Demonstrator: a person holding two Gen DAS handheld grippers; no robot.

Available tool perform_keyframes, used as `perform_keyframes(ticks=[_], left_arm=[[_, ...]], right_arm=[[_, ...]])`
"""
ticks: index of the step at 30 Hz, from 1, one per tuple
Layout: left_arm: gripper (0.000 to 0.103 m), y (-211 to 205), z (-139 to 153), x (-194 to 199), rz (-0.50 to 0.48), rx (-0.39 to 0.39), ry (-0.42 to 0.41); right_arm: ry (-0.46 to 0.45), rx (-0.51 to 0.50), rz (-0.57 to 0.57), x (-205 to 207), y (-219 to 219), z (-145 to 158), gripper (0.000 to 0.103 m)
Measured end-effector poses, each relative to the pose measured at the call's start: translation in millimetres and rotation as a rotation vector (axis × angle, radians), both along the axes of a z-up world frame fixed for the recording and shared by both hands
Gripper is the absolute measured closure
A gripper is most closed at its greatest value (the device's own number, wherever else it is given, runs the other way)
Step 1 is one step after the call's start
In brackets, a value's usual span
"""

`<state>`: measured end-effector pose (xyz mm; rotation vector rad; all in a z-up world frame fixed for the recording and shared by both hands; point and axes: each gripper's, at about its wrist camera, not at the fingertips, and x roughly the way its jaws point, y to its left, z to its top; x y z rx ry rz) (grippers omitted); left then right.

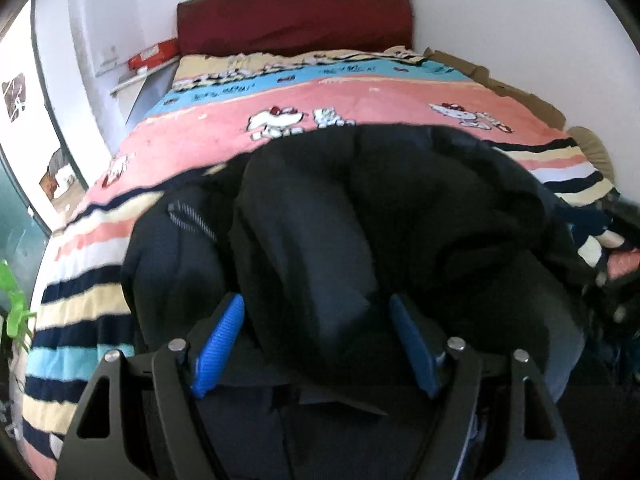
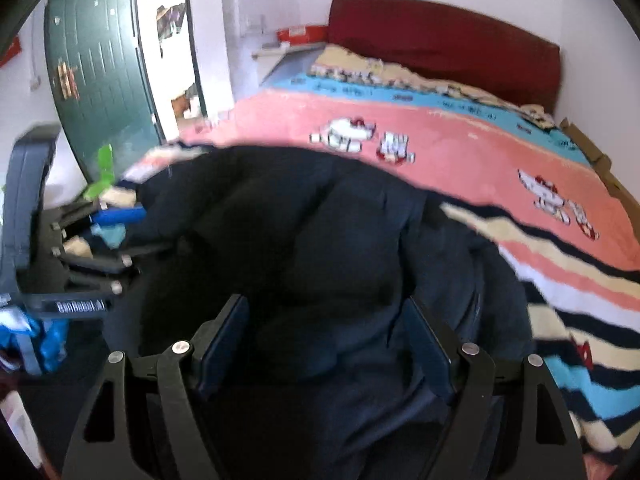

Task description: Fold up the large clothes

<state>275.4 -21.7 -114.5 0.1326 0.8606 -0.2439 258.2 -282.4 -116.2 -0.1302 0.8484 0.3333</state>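
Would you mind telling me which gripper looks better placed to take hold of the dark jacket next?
Probably the left gripper: its open fingers already straddle a raised fold of the dark jacket. The right gripper is open too, but the cloth between its fingers looks flatter, though blur makes this uncertain.

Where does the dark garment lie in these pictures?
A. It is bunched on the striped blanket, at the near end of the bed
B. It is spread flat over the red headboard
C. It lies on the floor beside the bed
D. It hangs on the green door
A: the dark garment sits in rumpled folds on the striped blanket, close in front of the left gripper and the right gripper, both with jaws apart.
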Motion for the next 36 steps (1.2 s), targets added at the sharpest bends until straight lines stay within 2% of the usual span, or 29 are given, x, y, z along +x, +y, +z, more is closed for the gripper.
perform_keyframes(ticks=[3,5,12,21,30,36], left_arm=[[0.029,1,-6,-2,0.007,0.009,0.004],[0.029,0,-8,-5,0.010,0.021,-0.003],[0.029,5,-3,-17,0.025,0.017,-0.020],[0.029,13,29,-61,0.028,0.023,-0.102],[0.029,33,67,-124,0.073,0.008,-0.177],[0.029,41,84,-168,0.085,0.029,-0.226]], right_arm=[[0.060,0.006,-0.017,-1,-2,-24,0.025],[0.061,0.007,-0.027,-1,-1,-31,0.025],[0.058,0.000,-0.043,-6,0,-30,0.025],[0.037,-0.004,-0.076,-34,-6,-13,0.025],[-0.007,0.014,-0.125,-95,-23,18,0.025],[-0.039,0.024,-0.164,-137,-39,35,0.025]])
